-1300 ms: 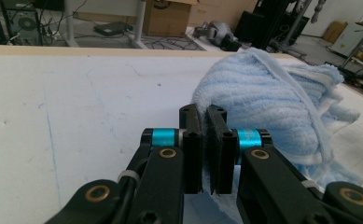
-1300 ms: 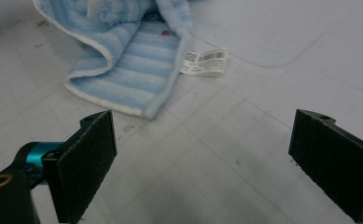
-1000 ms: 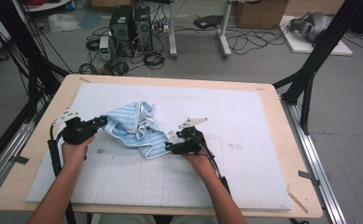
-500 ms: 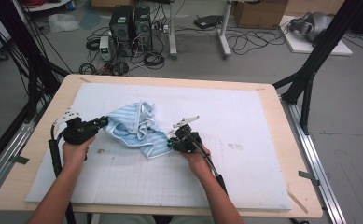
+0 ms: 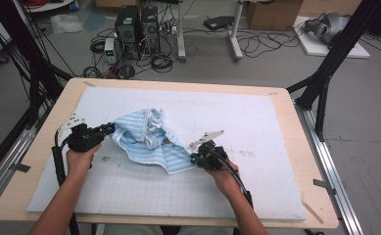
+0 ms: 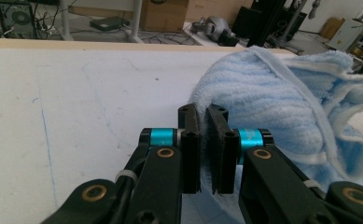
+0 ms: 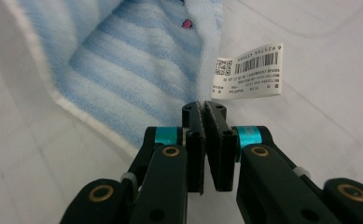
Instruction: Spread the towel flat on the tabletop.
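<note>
My left tool (image 5: 106,131) was pinched tight on one edge of the blue towel (image 5: 146,142), and my right tool (image 5: 196,159) was pinched tight on the other edge by its paper tag (image 7: 248,71). The towel lay bunched between them on the counter (image 5: 296,196). I think it was grabbed but not yet pulled flat.

A white gridded mat (image 5: 256,191) covers most of the wooden desk (image 5: 305,147). On the floor beyond the desk stand two dark computer towers (image 5: 138,24) amid tangled cables (image 5: 256,44). A cardboard box (image 5: 271,12) sits farther back, and black frame posts (image 5: 332,54) rise at the right.
</note>
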`<state>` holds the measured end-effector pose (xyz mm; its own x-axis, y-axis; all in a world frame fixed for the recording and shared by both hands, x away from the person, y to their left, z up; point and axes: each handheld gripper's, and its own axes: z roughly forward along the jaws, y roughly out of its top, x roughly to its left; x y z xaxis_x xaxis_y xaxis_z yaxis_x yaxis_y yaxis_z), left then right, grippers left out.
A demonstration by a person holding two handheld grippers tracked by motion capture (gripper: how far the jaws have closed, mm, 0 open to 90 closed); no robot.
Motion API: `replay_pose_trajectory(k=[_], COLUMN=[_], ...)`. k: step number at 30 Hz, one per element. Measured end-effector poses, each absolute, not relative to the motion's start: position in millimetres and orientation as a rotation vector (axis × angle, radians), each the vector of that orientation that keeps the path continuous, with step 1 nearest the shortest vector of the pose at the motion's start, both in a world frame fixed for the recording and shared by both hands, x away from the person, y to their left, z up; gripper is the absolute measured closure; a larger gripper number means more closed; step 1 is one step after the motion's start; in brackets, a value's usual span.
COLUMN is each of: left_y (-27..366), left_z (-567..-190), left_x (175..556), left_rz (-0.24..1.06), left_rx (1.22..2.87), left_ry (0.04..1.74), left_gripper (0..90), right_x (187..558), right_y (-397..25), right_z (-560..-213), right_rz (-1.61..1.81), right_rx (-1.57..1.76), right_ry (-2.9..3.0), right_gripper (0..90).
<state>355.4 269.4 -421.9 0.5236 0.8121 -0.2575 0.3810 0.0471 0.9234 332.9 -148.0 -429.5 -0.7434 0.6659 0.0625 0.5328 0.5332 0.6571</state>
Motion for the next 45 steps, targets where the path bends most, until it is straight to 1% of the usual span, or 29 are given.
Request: replay_pose_trajectory(k=[1, 2, 7, 13, 14, 15, 16, 17, 18, 19, 20, 21, 22, 24, 25, 28, 30, 32, 33, 34, 39, 40, 42, 44, 45], left_y=[269, 267, 260, 257, 256, 256, 256, 257, 257, 258, 259, 260, 260, 261, 262, 263, 262, 260, 259, 258, 254, 254, 254, 255, 256], left_z=[-422, -423, -427, -429, -430, -430, -430, -430, -429, -429, -428, -428, -427, -426, -425, -421, -421, -422, -422, -422, -424, -424, -424, -424, -425], left_x=[356, 356, 356, 357, 357, 357, 357, 357, 357, 357, 357, 356, 356, 355, 355, 353, 353, 353, 354, 354, 354, 355, 355, 355, 355], left_rz=[0.444, 0.440, 0.438, 0.441, 0.440, 0.445, 0.451, 0.459, 0.465, 0.469, 0.482, 0.499, 0.508, 0.523, 0.531, 0.547, 0.543, 0.535, 0.529, 0.528, 0.519, 0.515, 0.511, 0.506, 0.504], left_rx=[1.564, 1.569, 1.584, 1.606, 1.607, 1.613, 1.611, 1.601, 1.582, 1.562, 1.557, 1.550, 1.542, 1.529, 1.524, 1.524, 1.528, 1.542, 1.551, 1.559, 1.581, 1.583, 1.580, 1.575, 1.572], left_ry=[1.054, 1.053, 1.045, 1.041, 1.043, 1.046, 1.050, 1.063, 1.086, 1.095, 1.095, 1.099, 1.096, 1.084, 1.077, 1.050, 1.037, 1.031, 1.026, 1.023, 1.004, 1.004, 1.008, 1.012, 1.015], left_gripper=[83.6, 83.6, 83.6, 83.6, 83.4, 83.4, 78.5, 78.5, 69.6, 62.5, 56.6, 52.7, 52.7, 49.7, 49.7, 48.6, 48.2, 47.7, 47.7, 47.7, 47.7, 47.7, 47.7, 47.7, 47.7], right_x=[324, 324, 298, 276, 271, 271, 270, 270, 271, 273, 278, 281, 281, 290, 290, 304, 314, 323, 333, 333, 347, 350, 353, 354, 354], right_y=[-161, -161, -194, -205, -206, -206, -204, -204, -203, -201, -193, -188, -188, -171, -171, -152, -139, -125, -108, -108, -77, -72, -66, -68, -72], right_z=[-429, -429, -433, -433, -429, -429, -425, -425, -423, -420, -415, -412, -412, -406, -406, -401, -398, -397, -397, -397, -399, -401, -405, -406, -406], right_rz=[0.990, 0.990, 1.006, 1.009, 1.019, 1.019, 1.054, 1.054, 1.090, 1.124, 1.168, 1.193, 1.193, 1.269, 1.269, 1.291, 1.276, 1.258, 1.211, 1.211, 1.160, 1.130, 1.030, 0.984, 0.973], right_rx=[1.021, 1.021, 1.072, 1.066, 1.036, 1.036, 1.023, 1.023, 1.009, 1.000, 0.966, 0.936, 0.936, 0.828, 0.828, 0.773, 0.737, 0.703, 0.664, 0.664, 0.571, 0.559, 0.544, 0.557, 0.559], right_ry=[2.566, 2.566, 2.537, 2.549, 2.543, 2.543, 2.495, 2.495, 2.469, 2.452, 2.427, 2.419, 2.419, 2.395, 2.395, 2.420, 2.436, 2.468, 2.512, 2.512, 2.586, 2.601, 2.613, 2.590, 2.579], right_gripper=[86.3, 86.3, 86.3, 86.1, 82.3, 82.3, 66.8, 66.8, 64.4, 60.6, 55.4, 52.6, 52.6, 46.0, 46.0, 41.0, 40.1, 40.4, 42.6, 42.6, 49.4, 53.1, 65.9, 77.0, 78.4])
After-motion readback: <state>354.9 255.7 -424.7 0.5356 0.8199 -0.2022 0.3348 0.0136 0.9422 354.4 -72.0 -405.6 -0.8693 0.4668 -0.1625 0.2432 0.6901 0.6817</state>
